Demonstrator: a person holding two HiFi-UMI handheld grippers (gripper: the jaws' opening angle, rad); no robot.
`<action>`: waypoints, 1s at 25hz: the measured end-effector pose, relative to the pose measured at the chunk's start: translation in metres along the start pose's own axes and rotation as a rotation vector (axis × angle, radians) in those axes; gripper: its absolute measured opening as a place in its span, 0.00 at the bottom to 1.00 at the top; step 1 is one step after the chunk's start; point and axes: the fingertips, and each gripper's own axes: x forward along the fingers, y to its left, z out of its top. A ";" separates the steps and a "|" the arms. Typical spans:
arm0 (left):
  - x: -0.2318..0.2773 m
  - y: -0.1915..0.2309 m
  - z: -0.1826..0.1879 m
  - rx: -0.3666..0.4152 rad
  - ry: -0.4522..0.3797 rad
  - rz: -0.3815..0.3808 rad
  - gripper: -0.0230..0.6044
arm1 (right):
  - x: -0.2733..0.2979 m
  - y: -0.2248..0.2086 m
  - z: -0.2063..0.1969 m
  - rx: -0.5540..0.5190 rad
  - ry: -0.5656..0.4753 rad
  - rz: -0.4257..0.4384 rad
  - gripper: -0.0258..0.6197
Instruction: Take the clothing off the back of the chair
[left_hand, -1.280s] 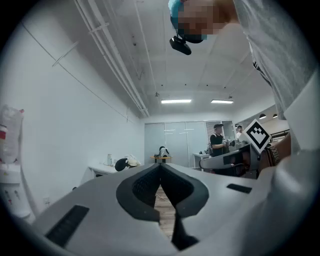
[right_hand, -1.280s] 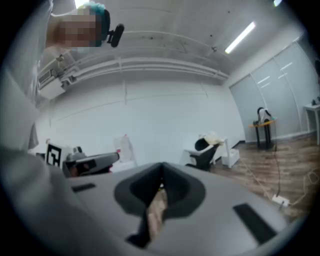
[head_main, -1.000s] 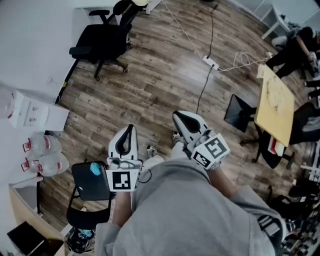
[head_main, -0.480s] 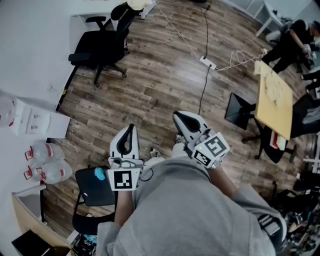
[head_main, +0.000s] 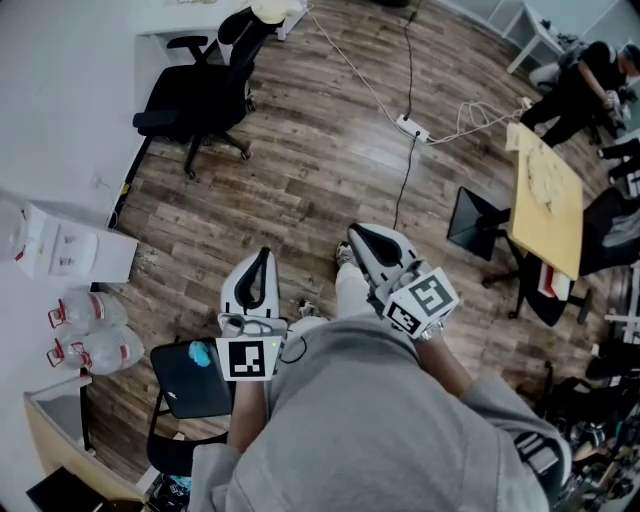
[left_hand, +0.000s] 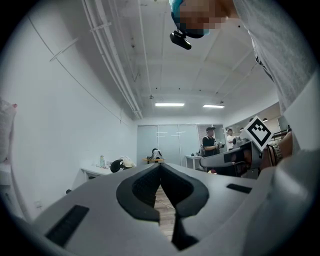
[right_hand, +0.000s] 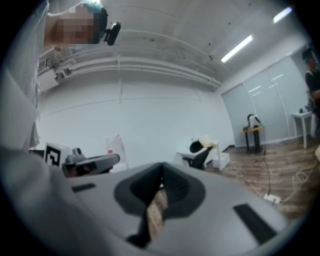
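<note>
At six o'clock in the head view, nearest of all, the person's grey sweatshirt (head_main: 380, 420) fills the bottom of the frame. Just ahead of it the left tongs (head_main: 262, 258) and the right tongs (head_main: 356, 235) are held side by side above the wood floor (head_main: 320, 170), both pointing toward twelve. In each gripper view the jaws are closed tip to tip, with nothing between them.

At eight o'clock from the left tongs, close by, stands a small black chair (head_main: 190, 385) with a blue object (head_main: 202, 352) on its seat. Farther out, at nine, are water bottles (head_main: 88, 335) and a white box (head_main: 65, 245). A wooden table (head_main: 548, 200) sits at three o'clock, and a power strip (head_main: 410, 125) lies on the floor at one.

Farthest, at eleven o'clock and well apart from both tongs, a black office chair (head_main: 195, 95) stands by the white wall. The pale clothing (head_main: 275, 8) is draped over the top of its back.
</note>
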 end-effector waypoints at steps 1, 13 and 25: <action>0.003 0.001 0.000 0.005 -0.001 0.000 0.09 | 0.002 -0.003 0.001 0.001 -0.002 -0.004 0.09; 0.061 0.029 -0.002 0.008 0.011 0.044 0.09 | 0.057 -0.046 0.012 -0.014 0.012 0.051 0.09; 0.154 0.052 -0.001 -0.003 0.013 0.066 0.09 | 0.121 -0.116 0.035 -0.011 0.040 0.082 0.09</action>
